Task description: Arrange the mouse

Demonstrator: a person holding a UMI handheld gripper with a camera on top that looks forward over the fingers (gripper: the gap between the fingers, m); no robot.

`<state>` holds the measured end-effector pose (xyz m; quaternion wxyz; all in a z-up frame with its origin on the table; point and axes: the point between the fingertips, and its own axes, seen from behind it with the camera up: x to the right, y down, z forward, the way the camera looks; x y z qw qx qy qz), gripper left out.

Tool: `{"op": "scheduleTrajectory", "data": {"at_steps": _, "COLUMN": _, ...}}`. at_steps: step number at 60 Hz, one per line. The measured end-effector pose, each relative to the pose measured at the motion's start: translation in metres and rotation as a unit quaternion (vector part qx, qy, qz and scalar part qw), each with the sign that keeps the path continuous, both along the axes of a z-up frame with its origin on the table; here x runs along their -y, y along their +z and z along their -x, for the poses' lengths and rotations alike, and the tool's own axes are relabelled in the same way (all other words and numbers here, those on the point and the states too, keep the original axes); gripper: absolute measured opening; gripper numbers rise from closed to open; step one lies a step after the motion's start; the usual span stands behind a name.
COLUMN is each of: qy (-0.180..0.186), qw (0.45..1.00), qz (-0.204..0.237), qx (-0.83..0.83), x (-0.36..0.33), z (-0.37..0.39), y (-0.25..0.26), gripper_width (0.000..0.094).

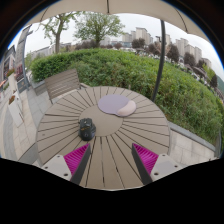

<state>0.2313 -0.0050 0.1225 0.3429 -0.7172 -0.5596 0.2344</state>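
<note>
In the gripper view, the gripper hangs above the near edge of a round wooden table made of slats. Its two fingers stand wide apart, released, and nothing is between them; each one carries a magenta pad on the inner face. The mouse, dark and small, lies on the table's left half, just ahead of the left finger and a little beyond its tip, not touching it. Further on, toward the far edge of the table, lies a round grey pad. A pale, flat thing overlaps the right side of this pad; what it is I cannot tell. The mouse and the pad are well apart, with bare slats between them. Behind the table's far left edge stands a wooden chair, with its back toward the table. To the left of the table is a paved terrace. Beyond the table's far edge a thick green hedge runs across, and a thin dark pole rises at the table's right side. Past the hedge there are trees and tall buildings under a pale sky.
</note>
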Motion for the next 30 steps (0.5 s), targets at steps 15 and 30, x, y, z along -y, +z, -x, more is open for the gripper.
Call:
{"op": "scheduleTrajectory", "data": {"at_steps": 15, "qy": 0.049, "qw": 0.999, "qz": -0.003, "qx": -0.017, "x": 0.086, "z": 0.036, "y": -0.018, "gripper_width": 0.0853}}
{"op": "scheduleTrajectory", "data": {"at_steps": 30, "qy": 0.047, "qw": 0.998, "qz": -0.024, "qx": -0.024, "x": 0.092, "z": 0.097, "y": -0.065, "gripper_width": 0.0854}}
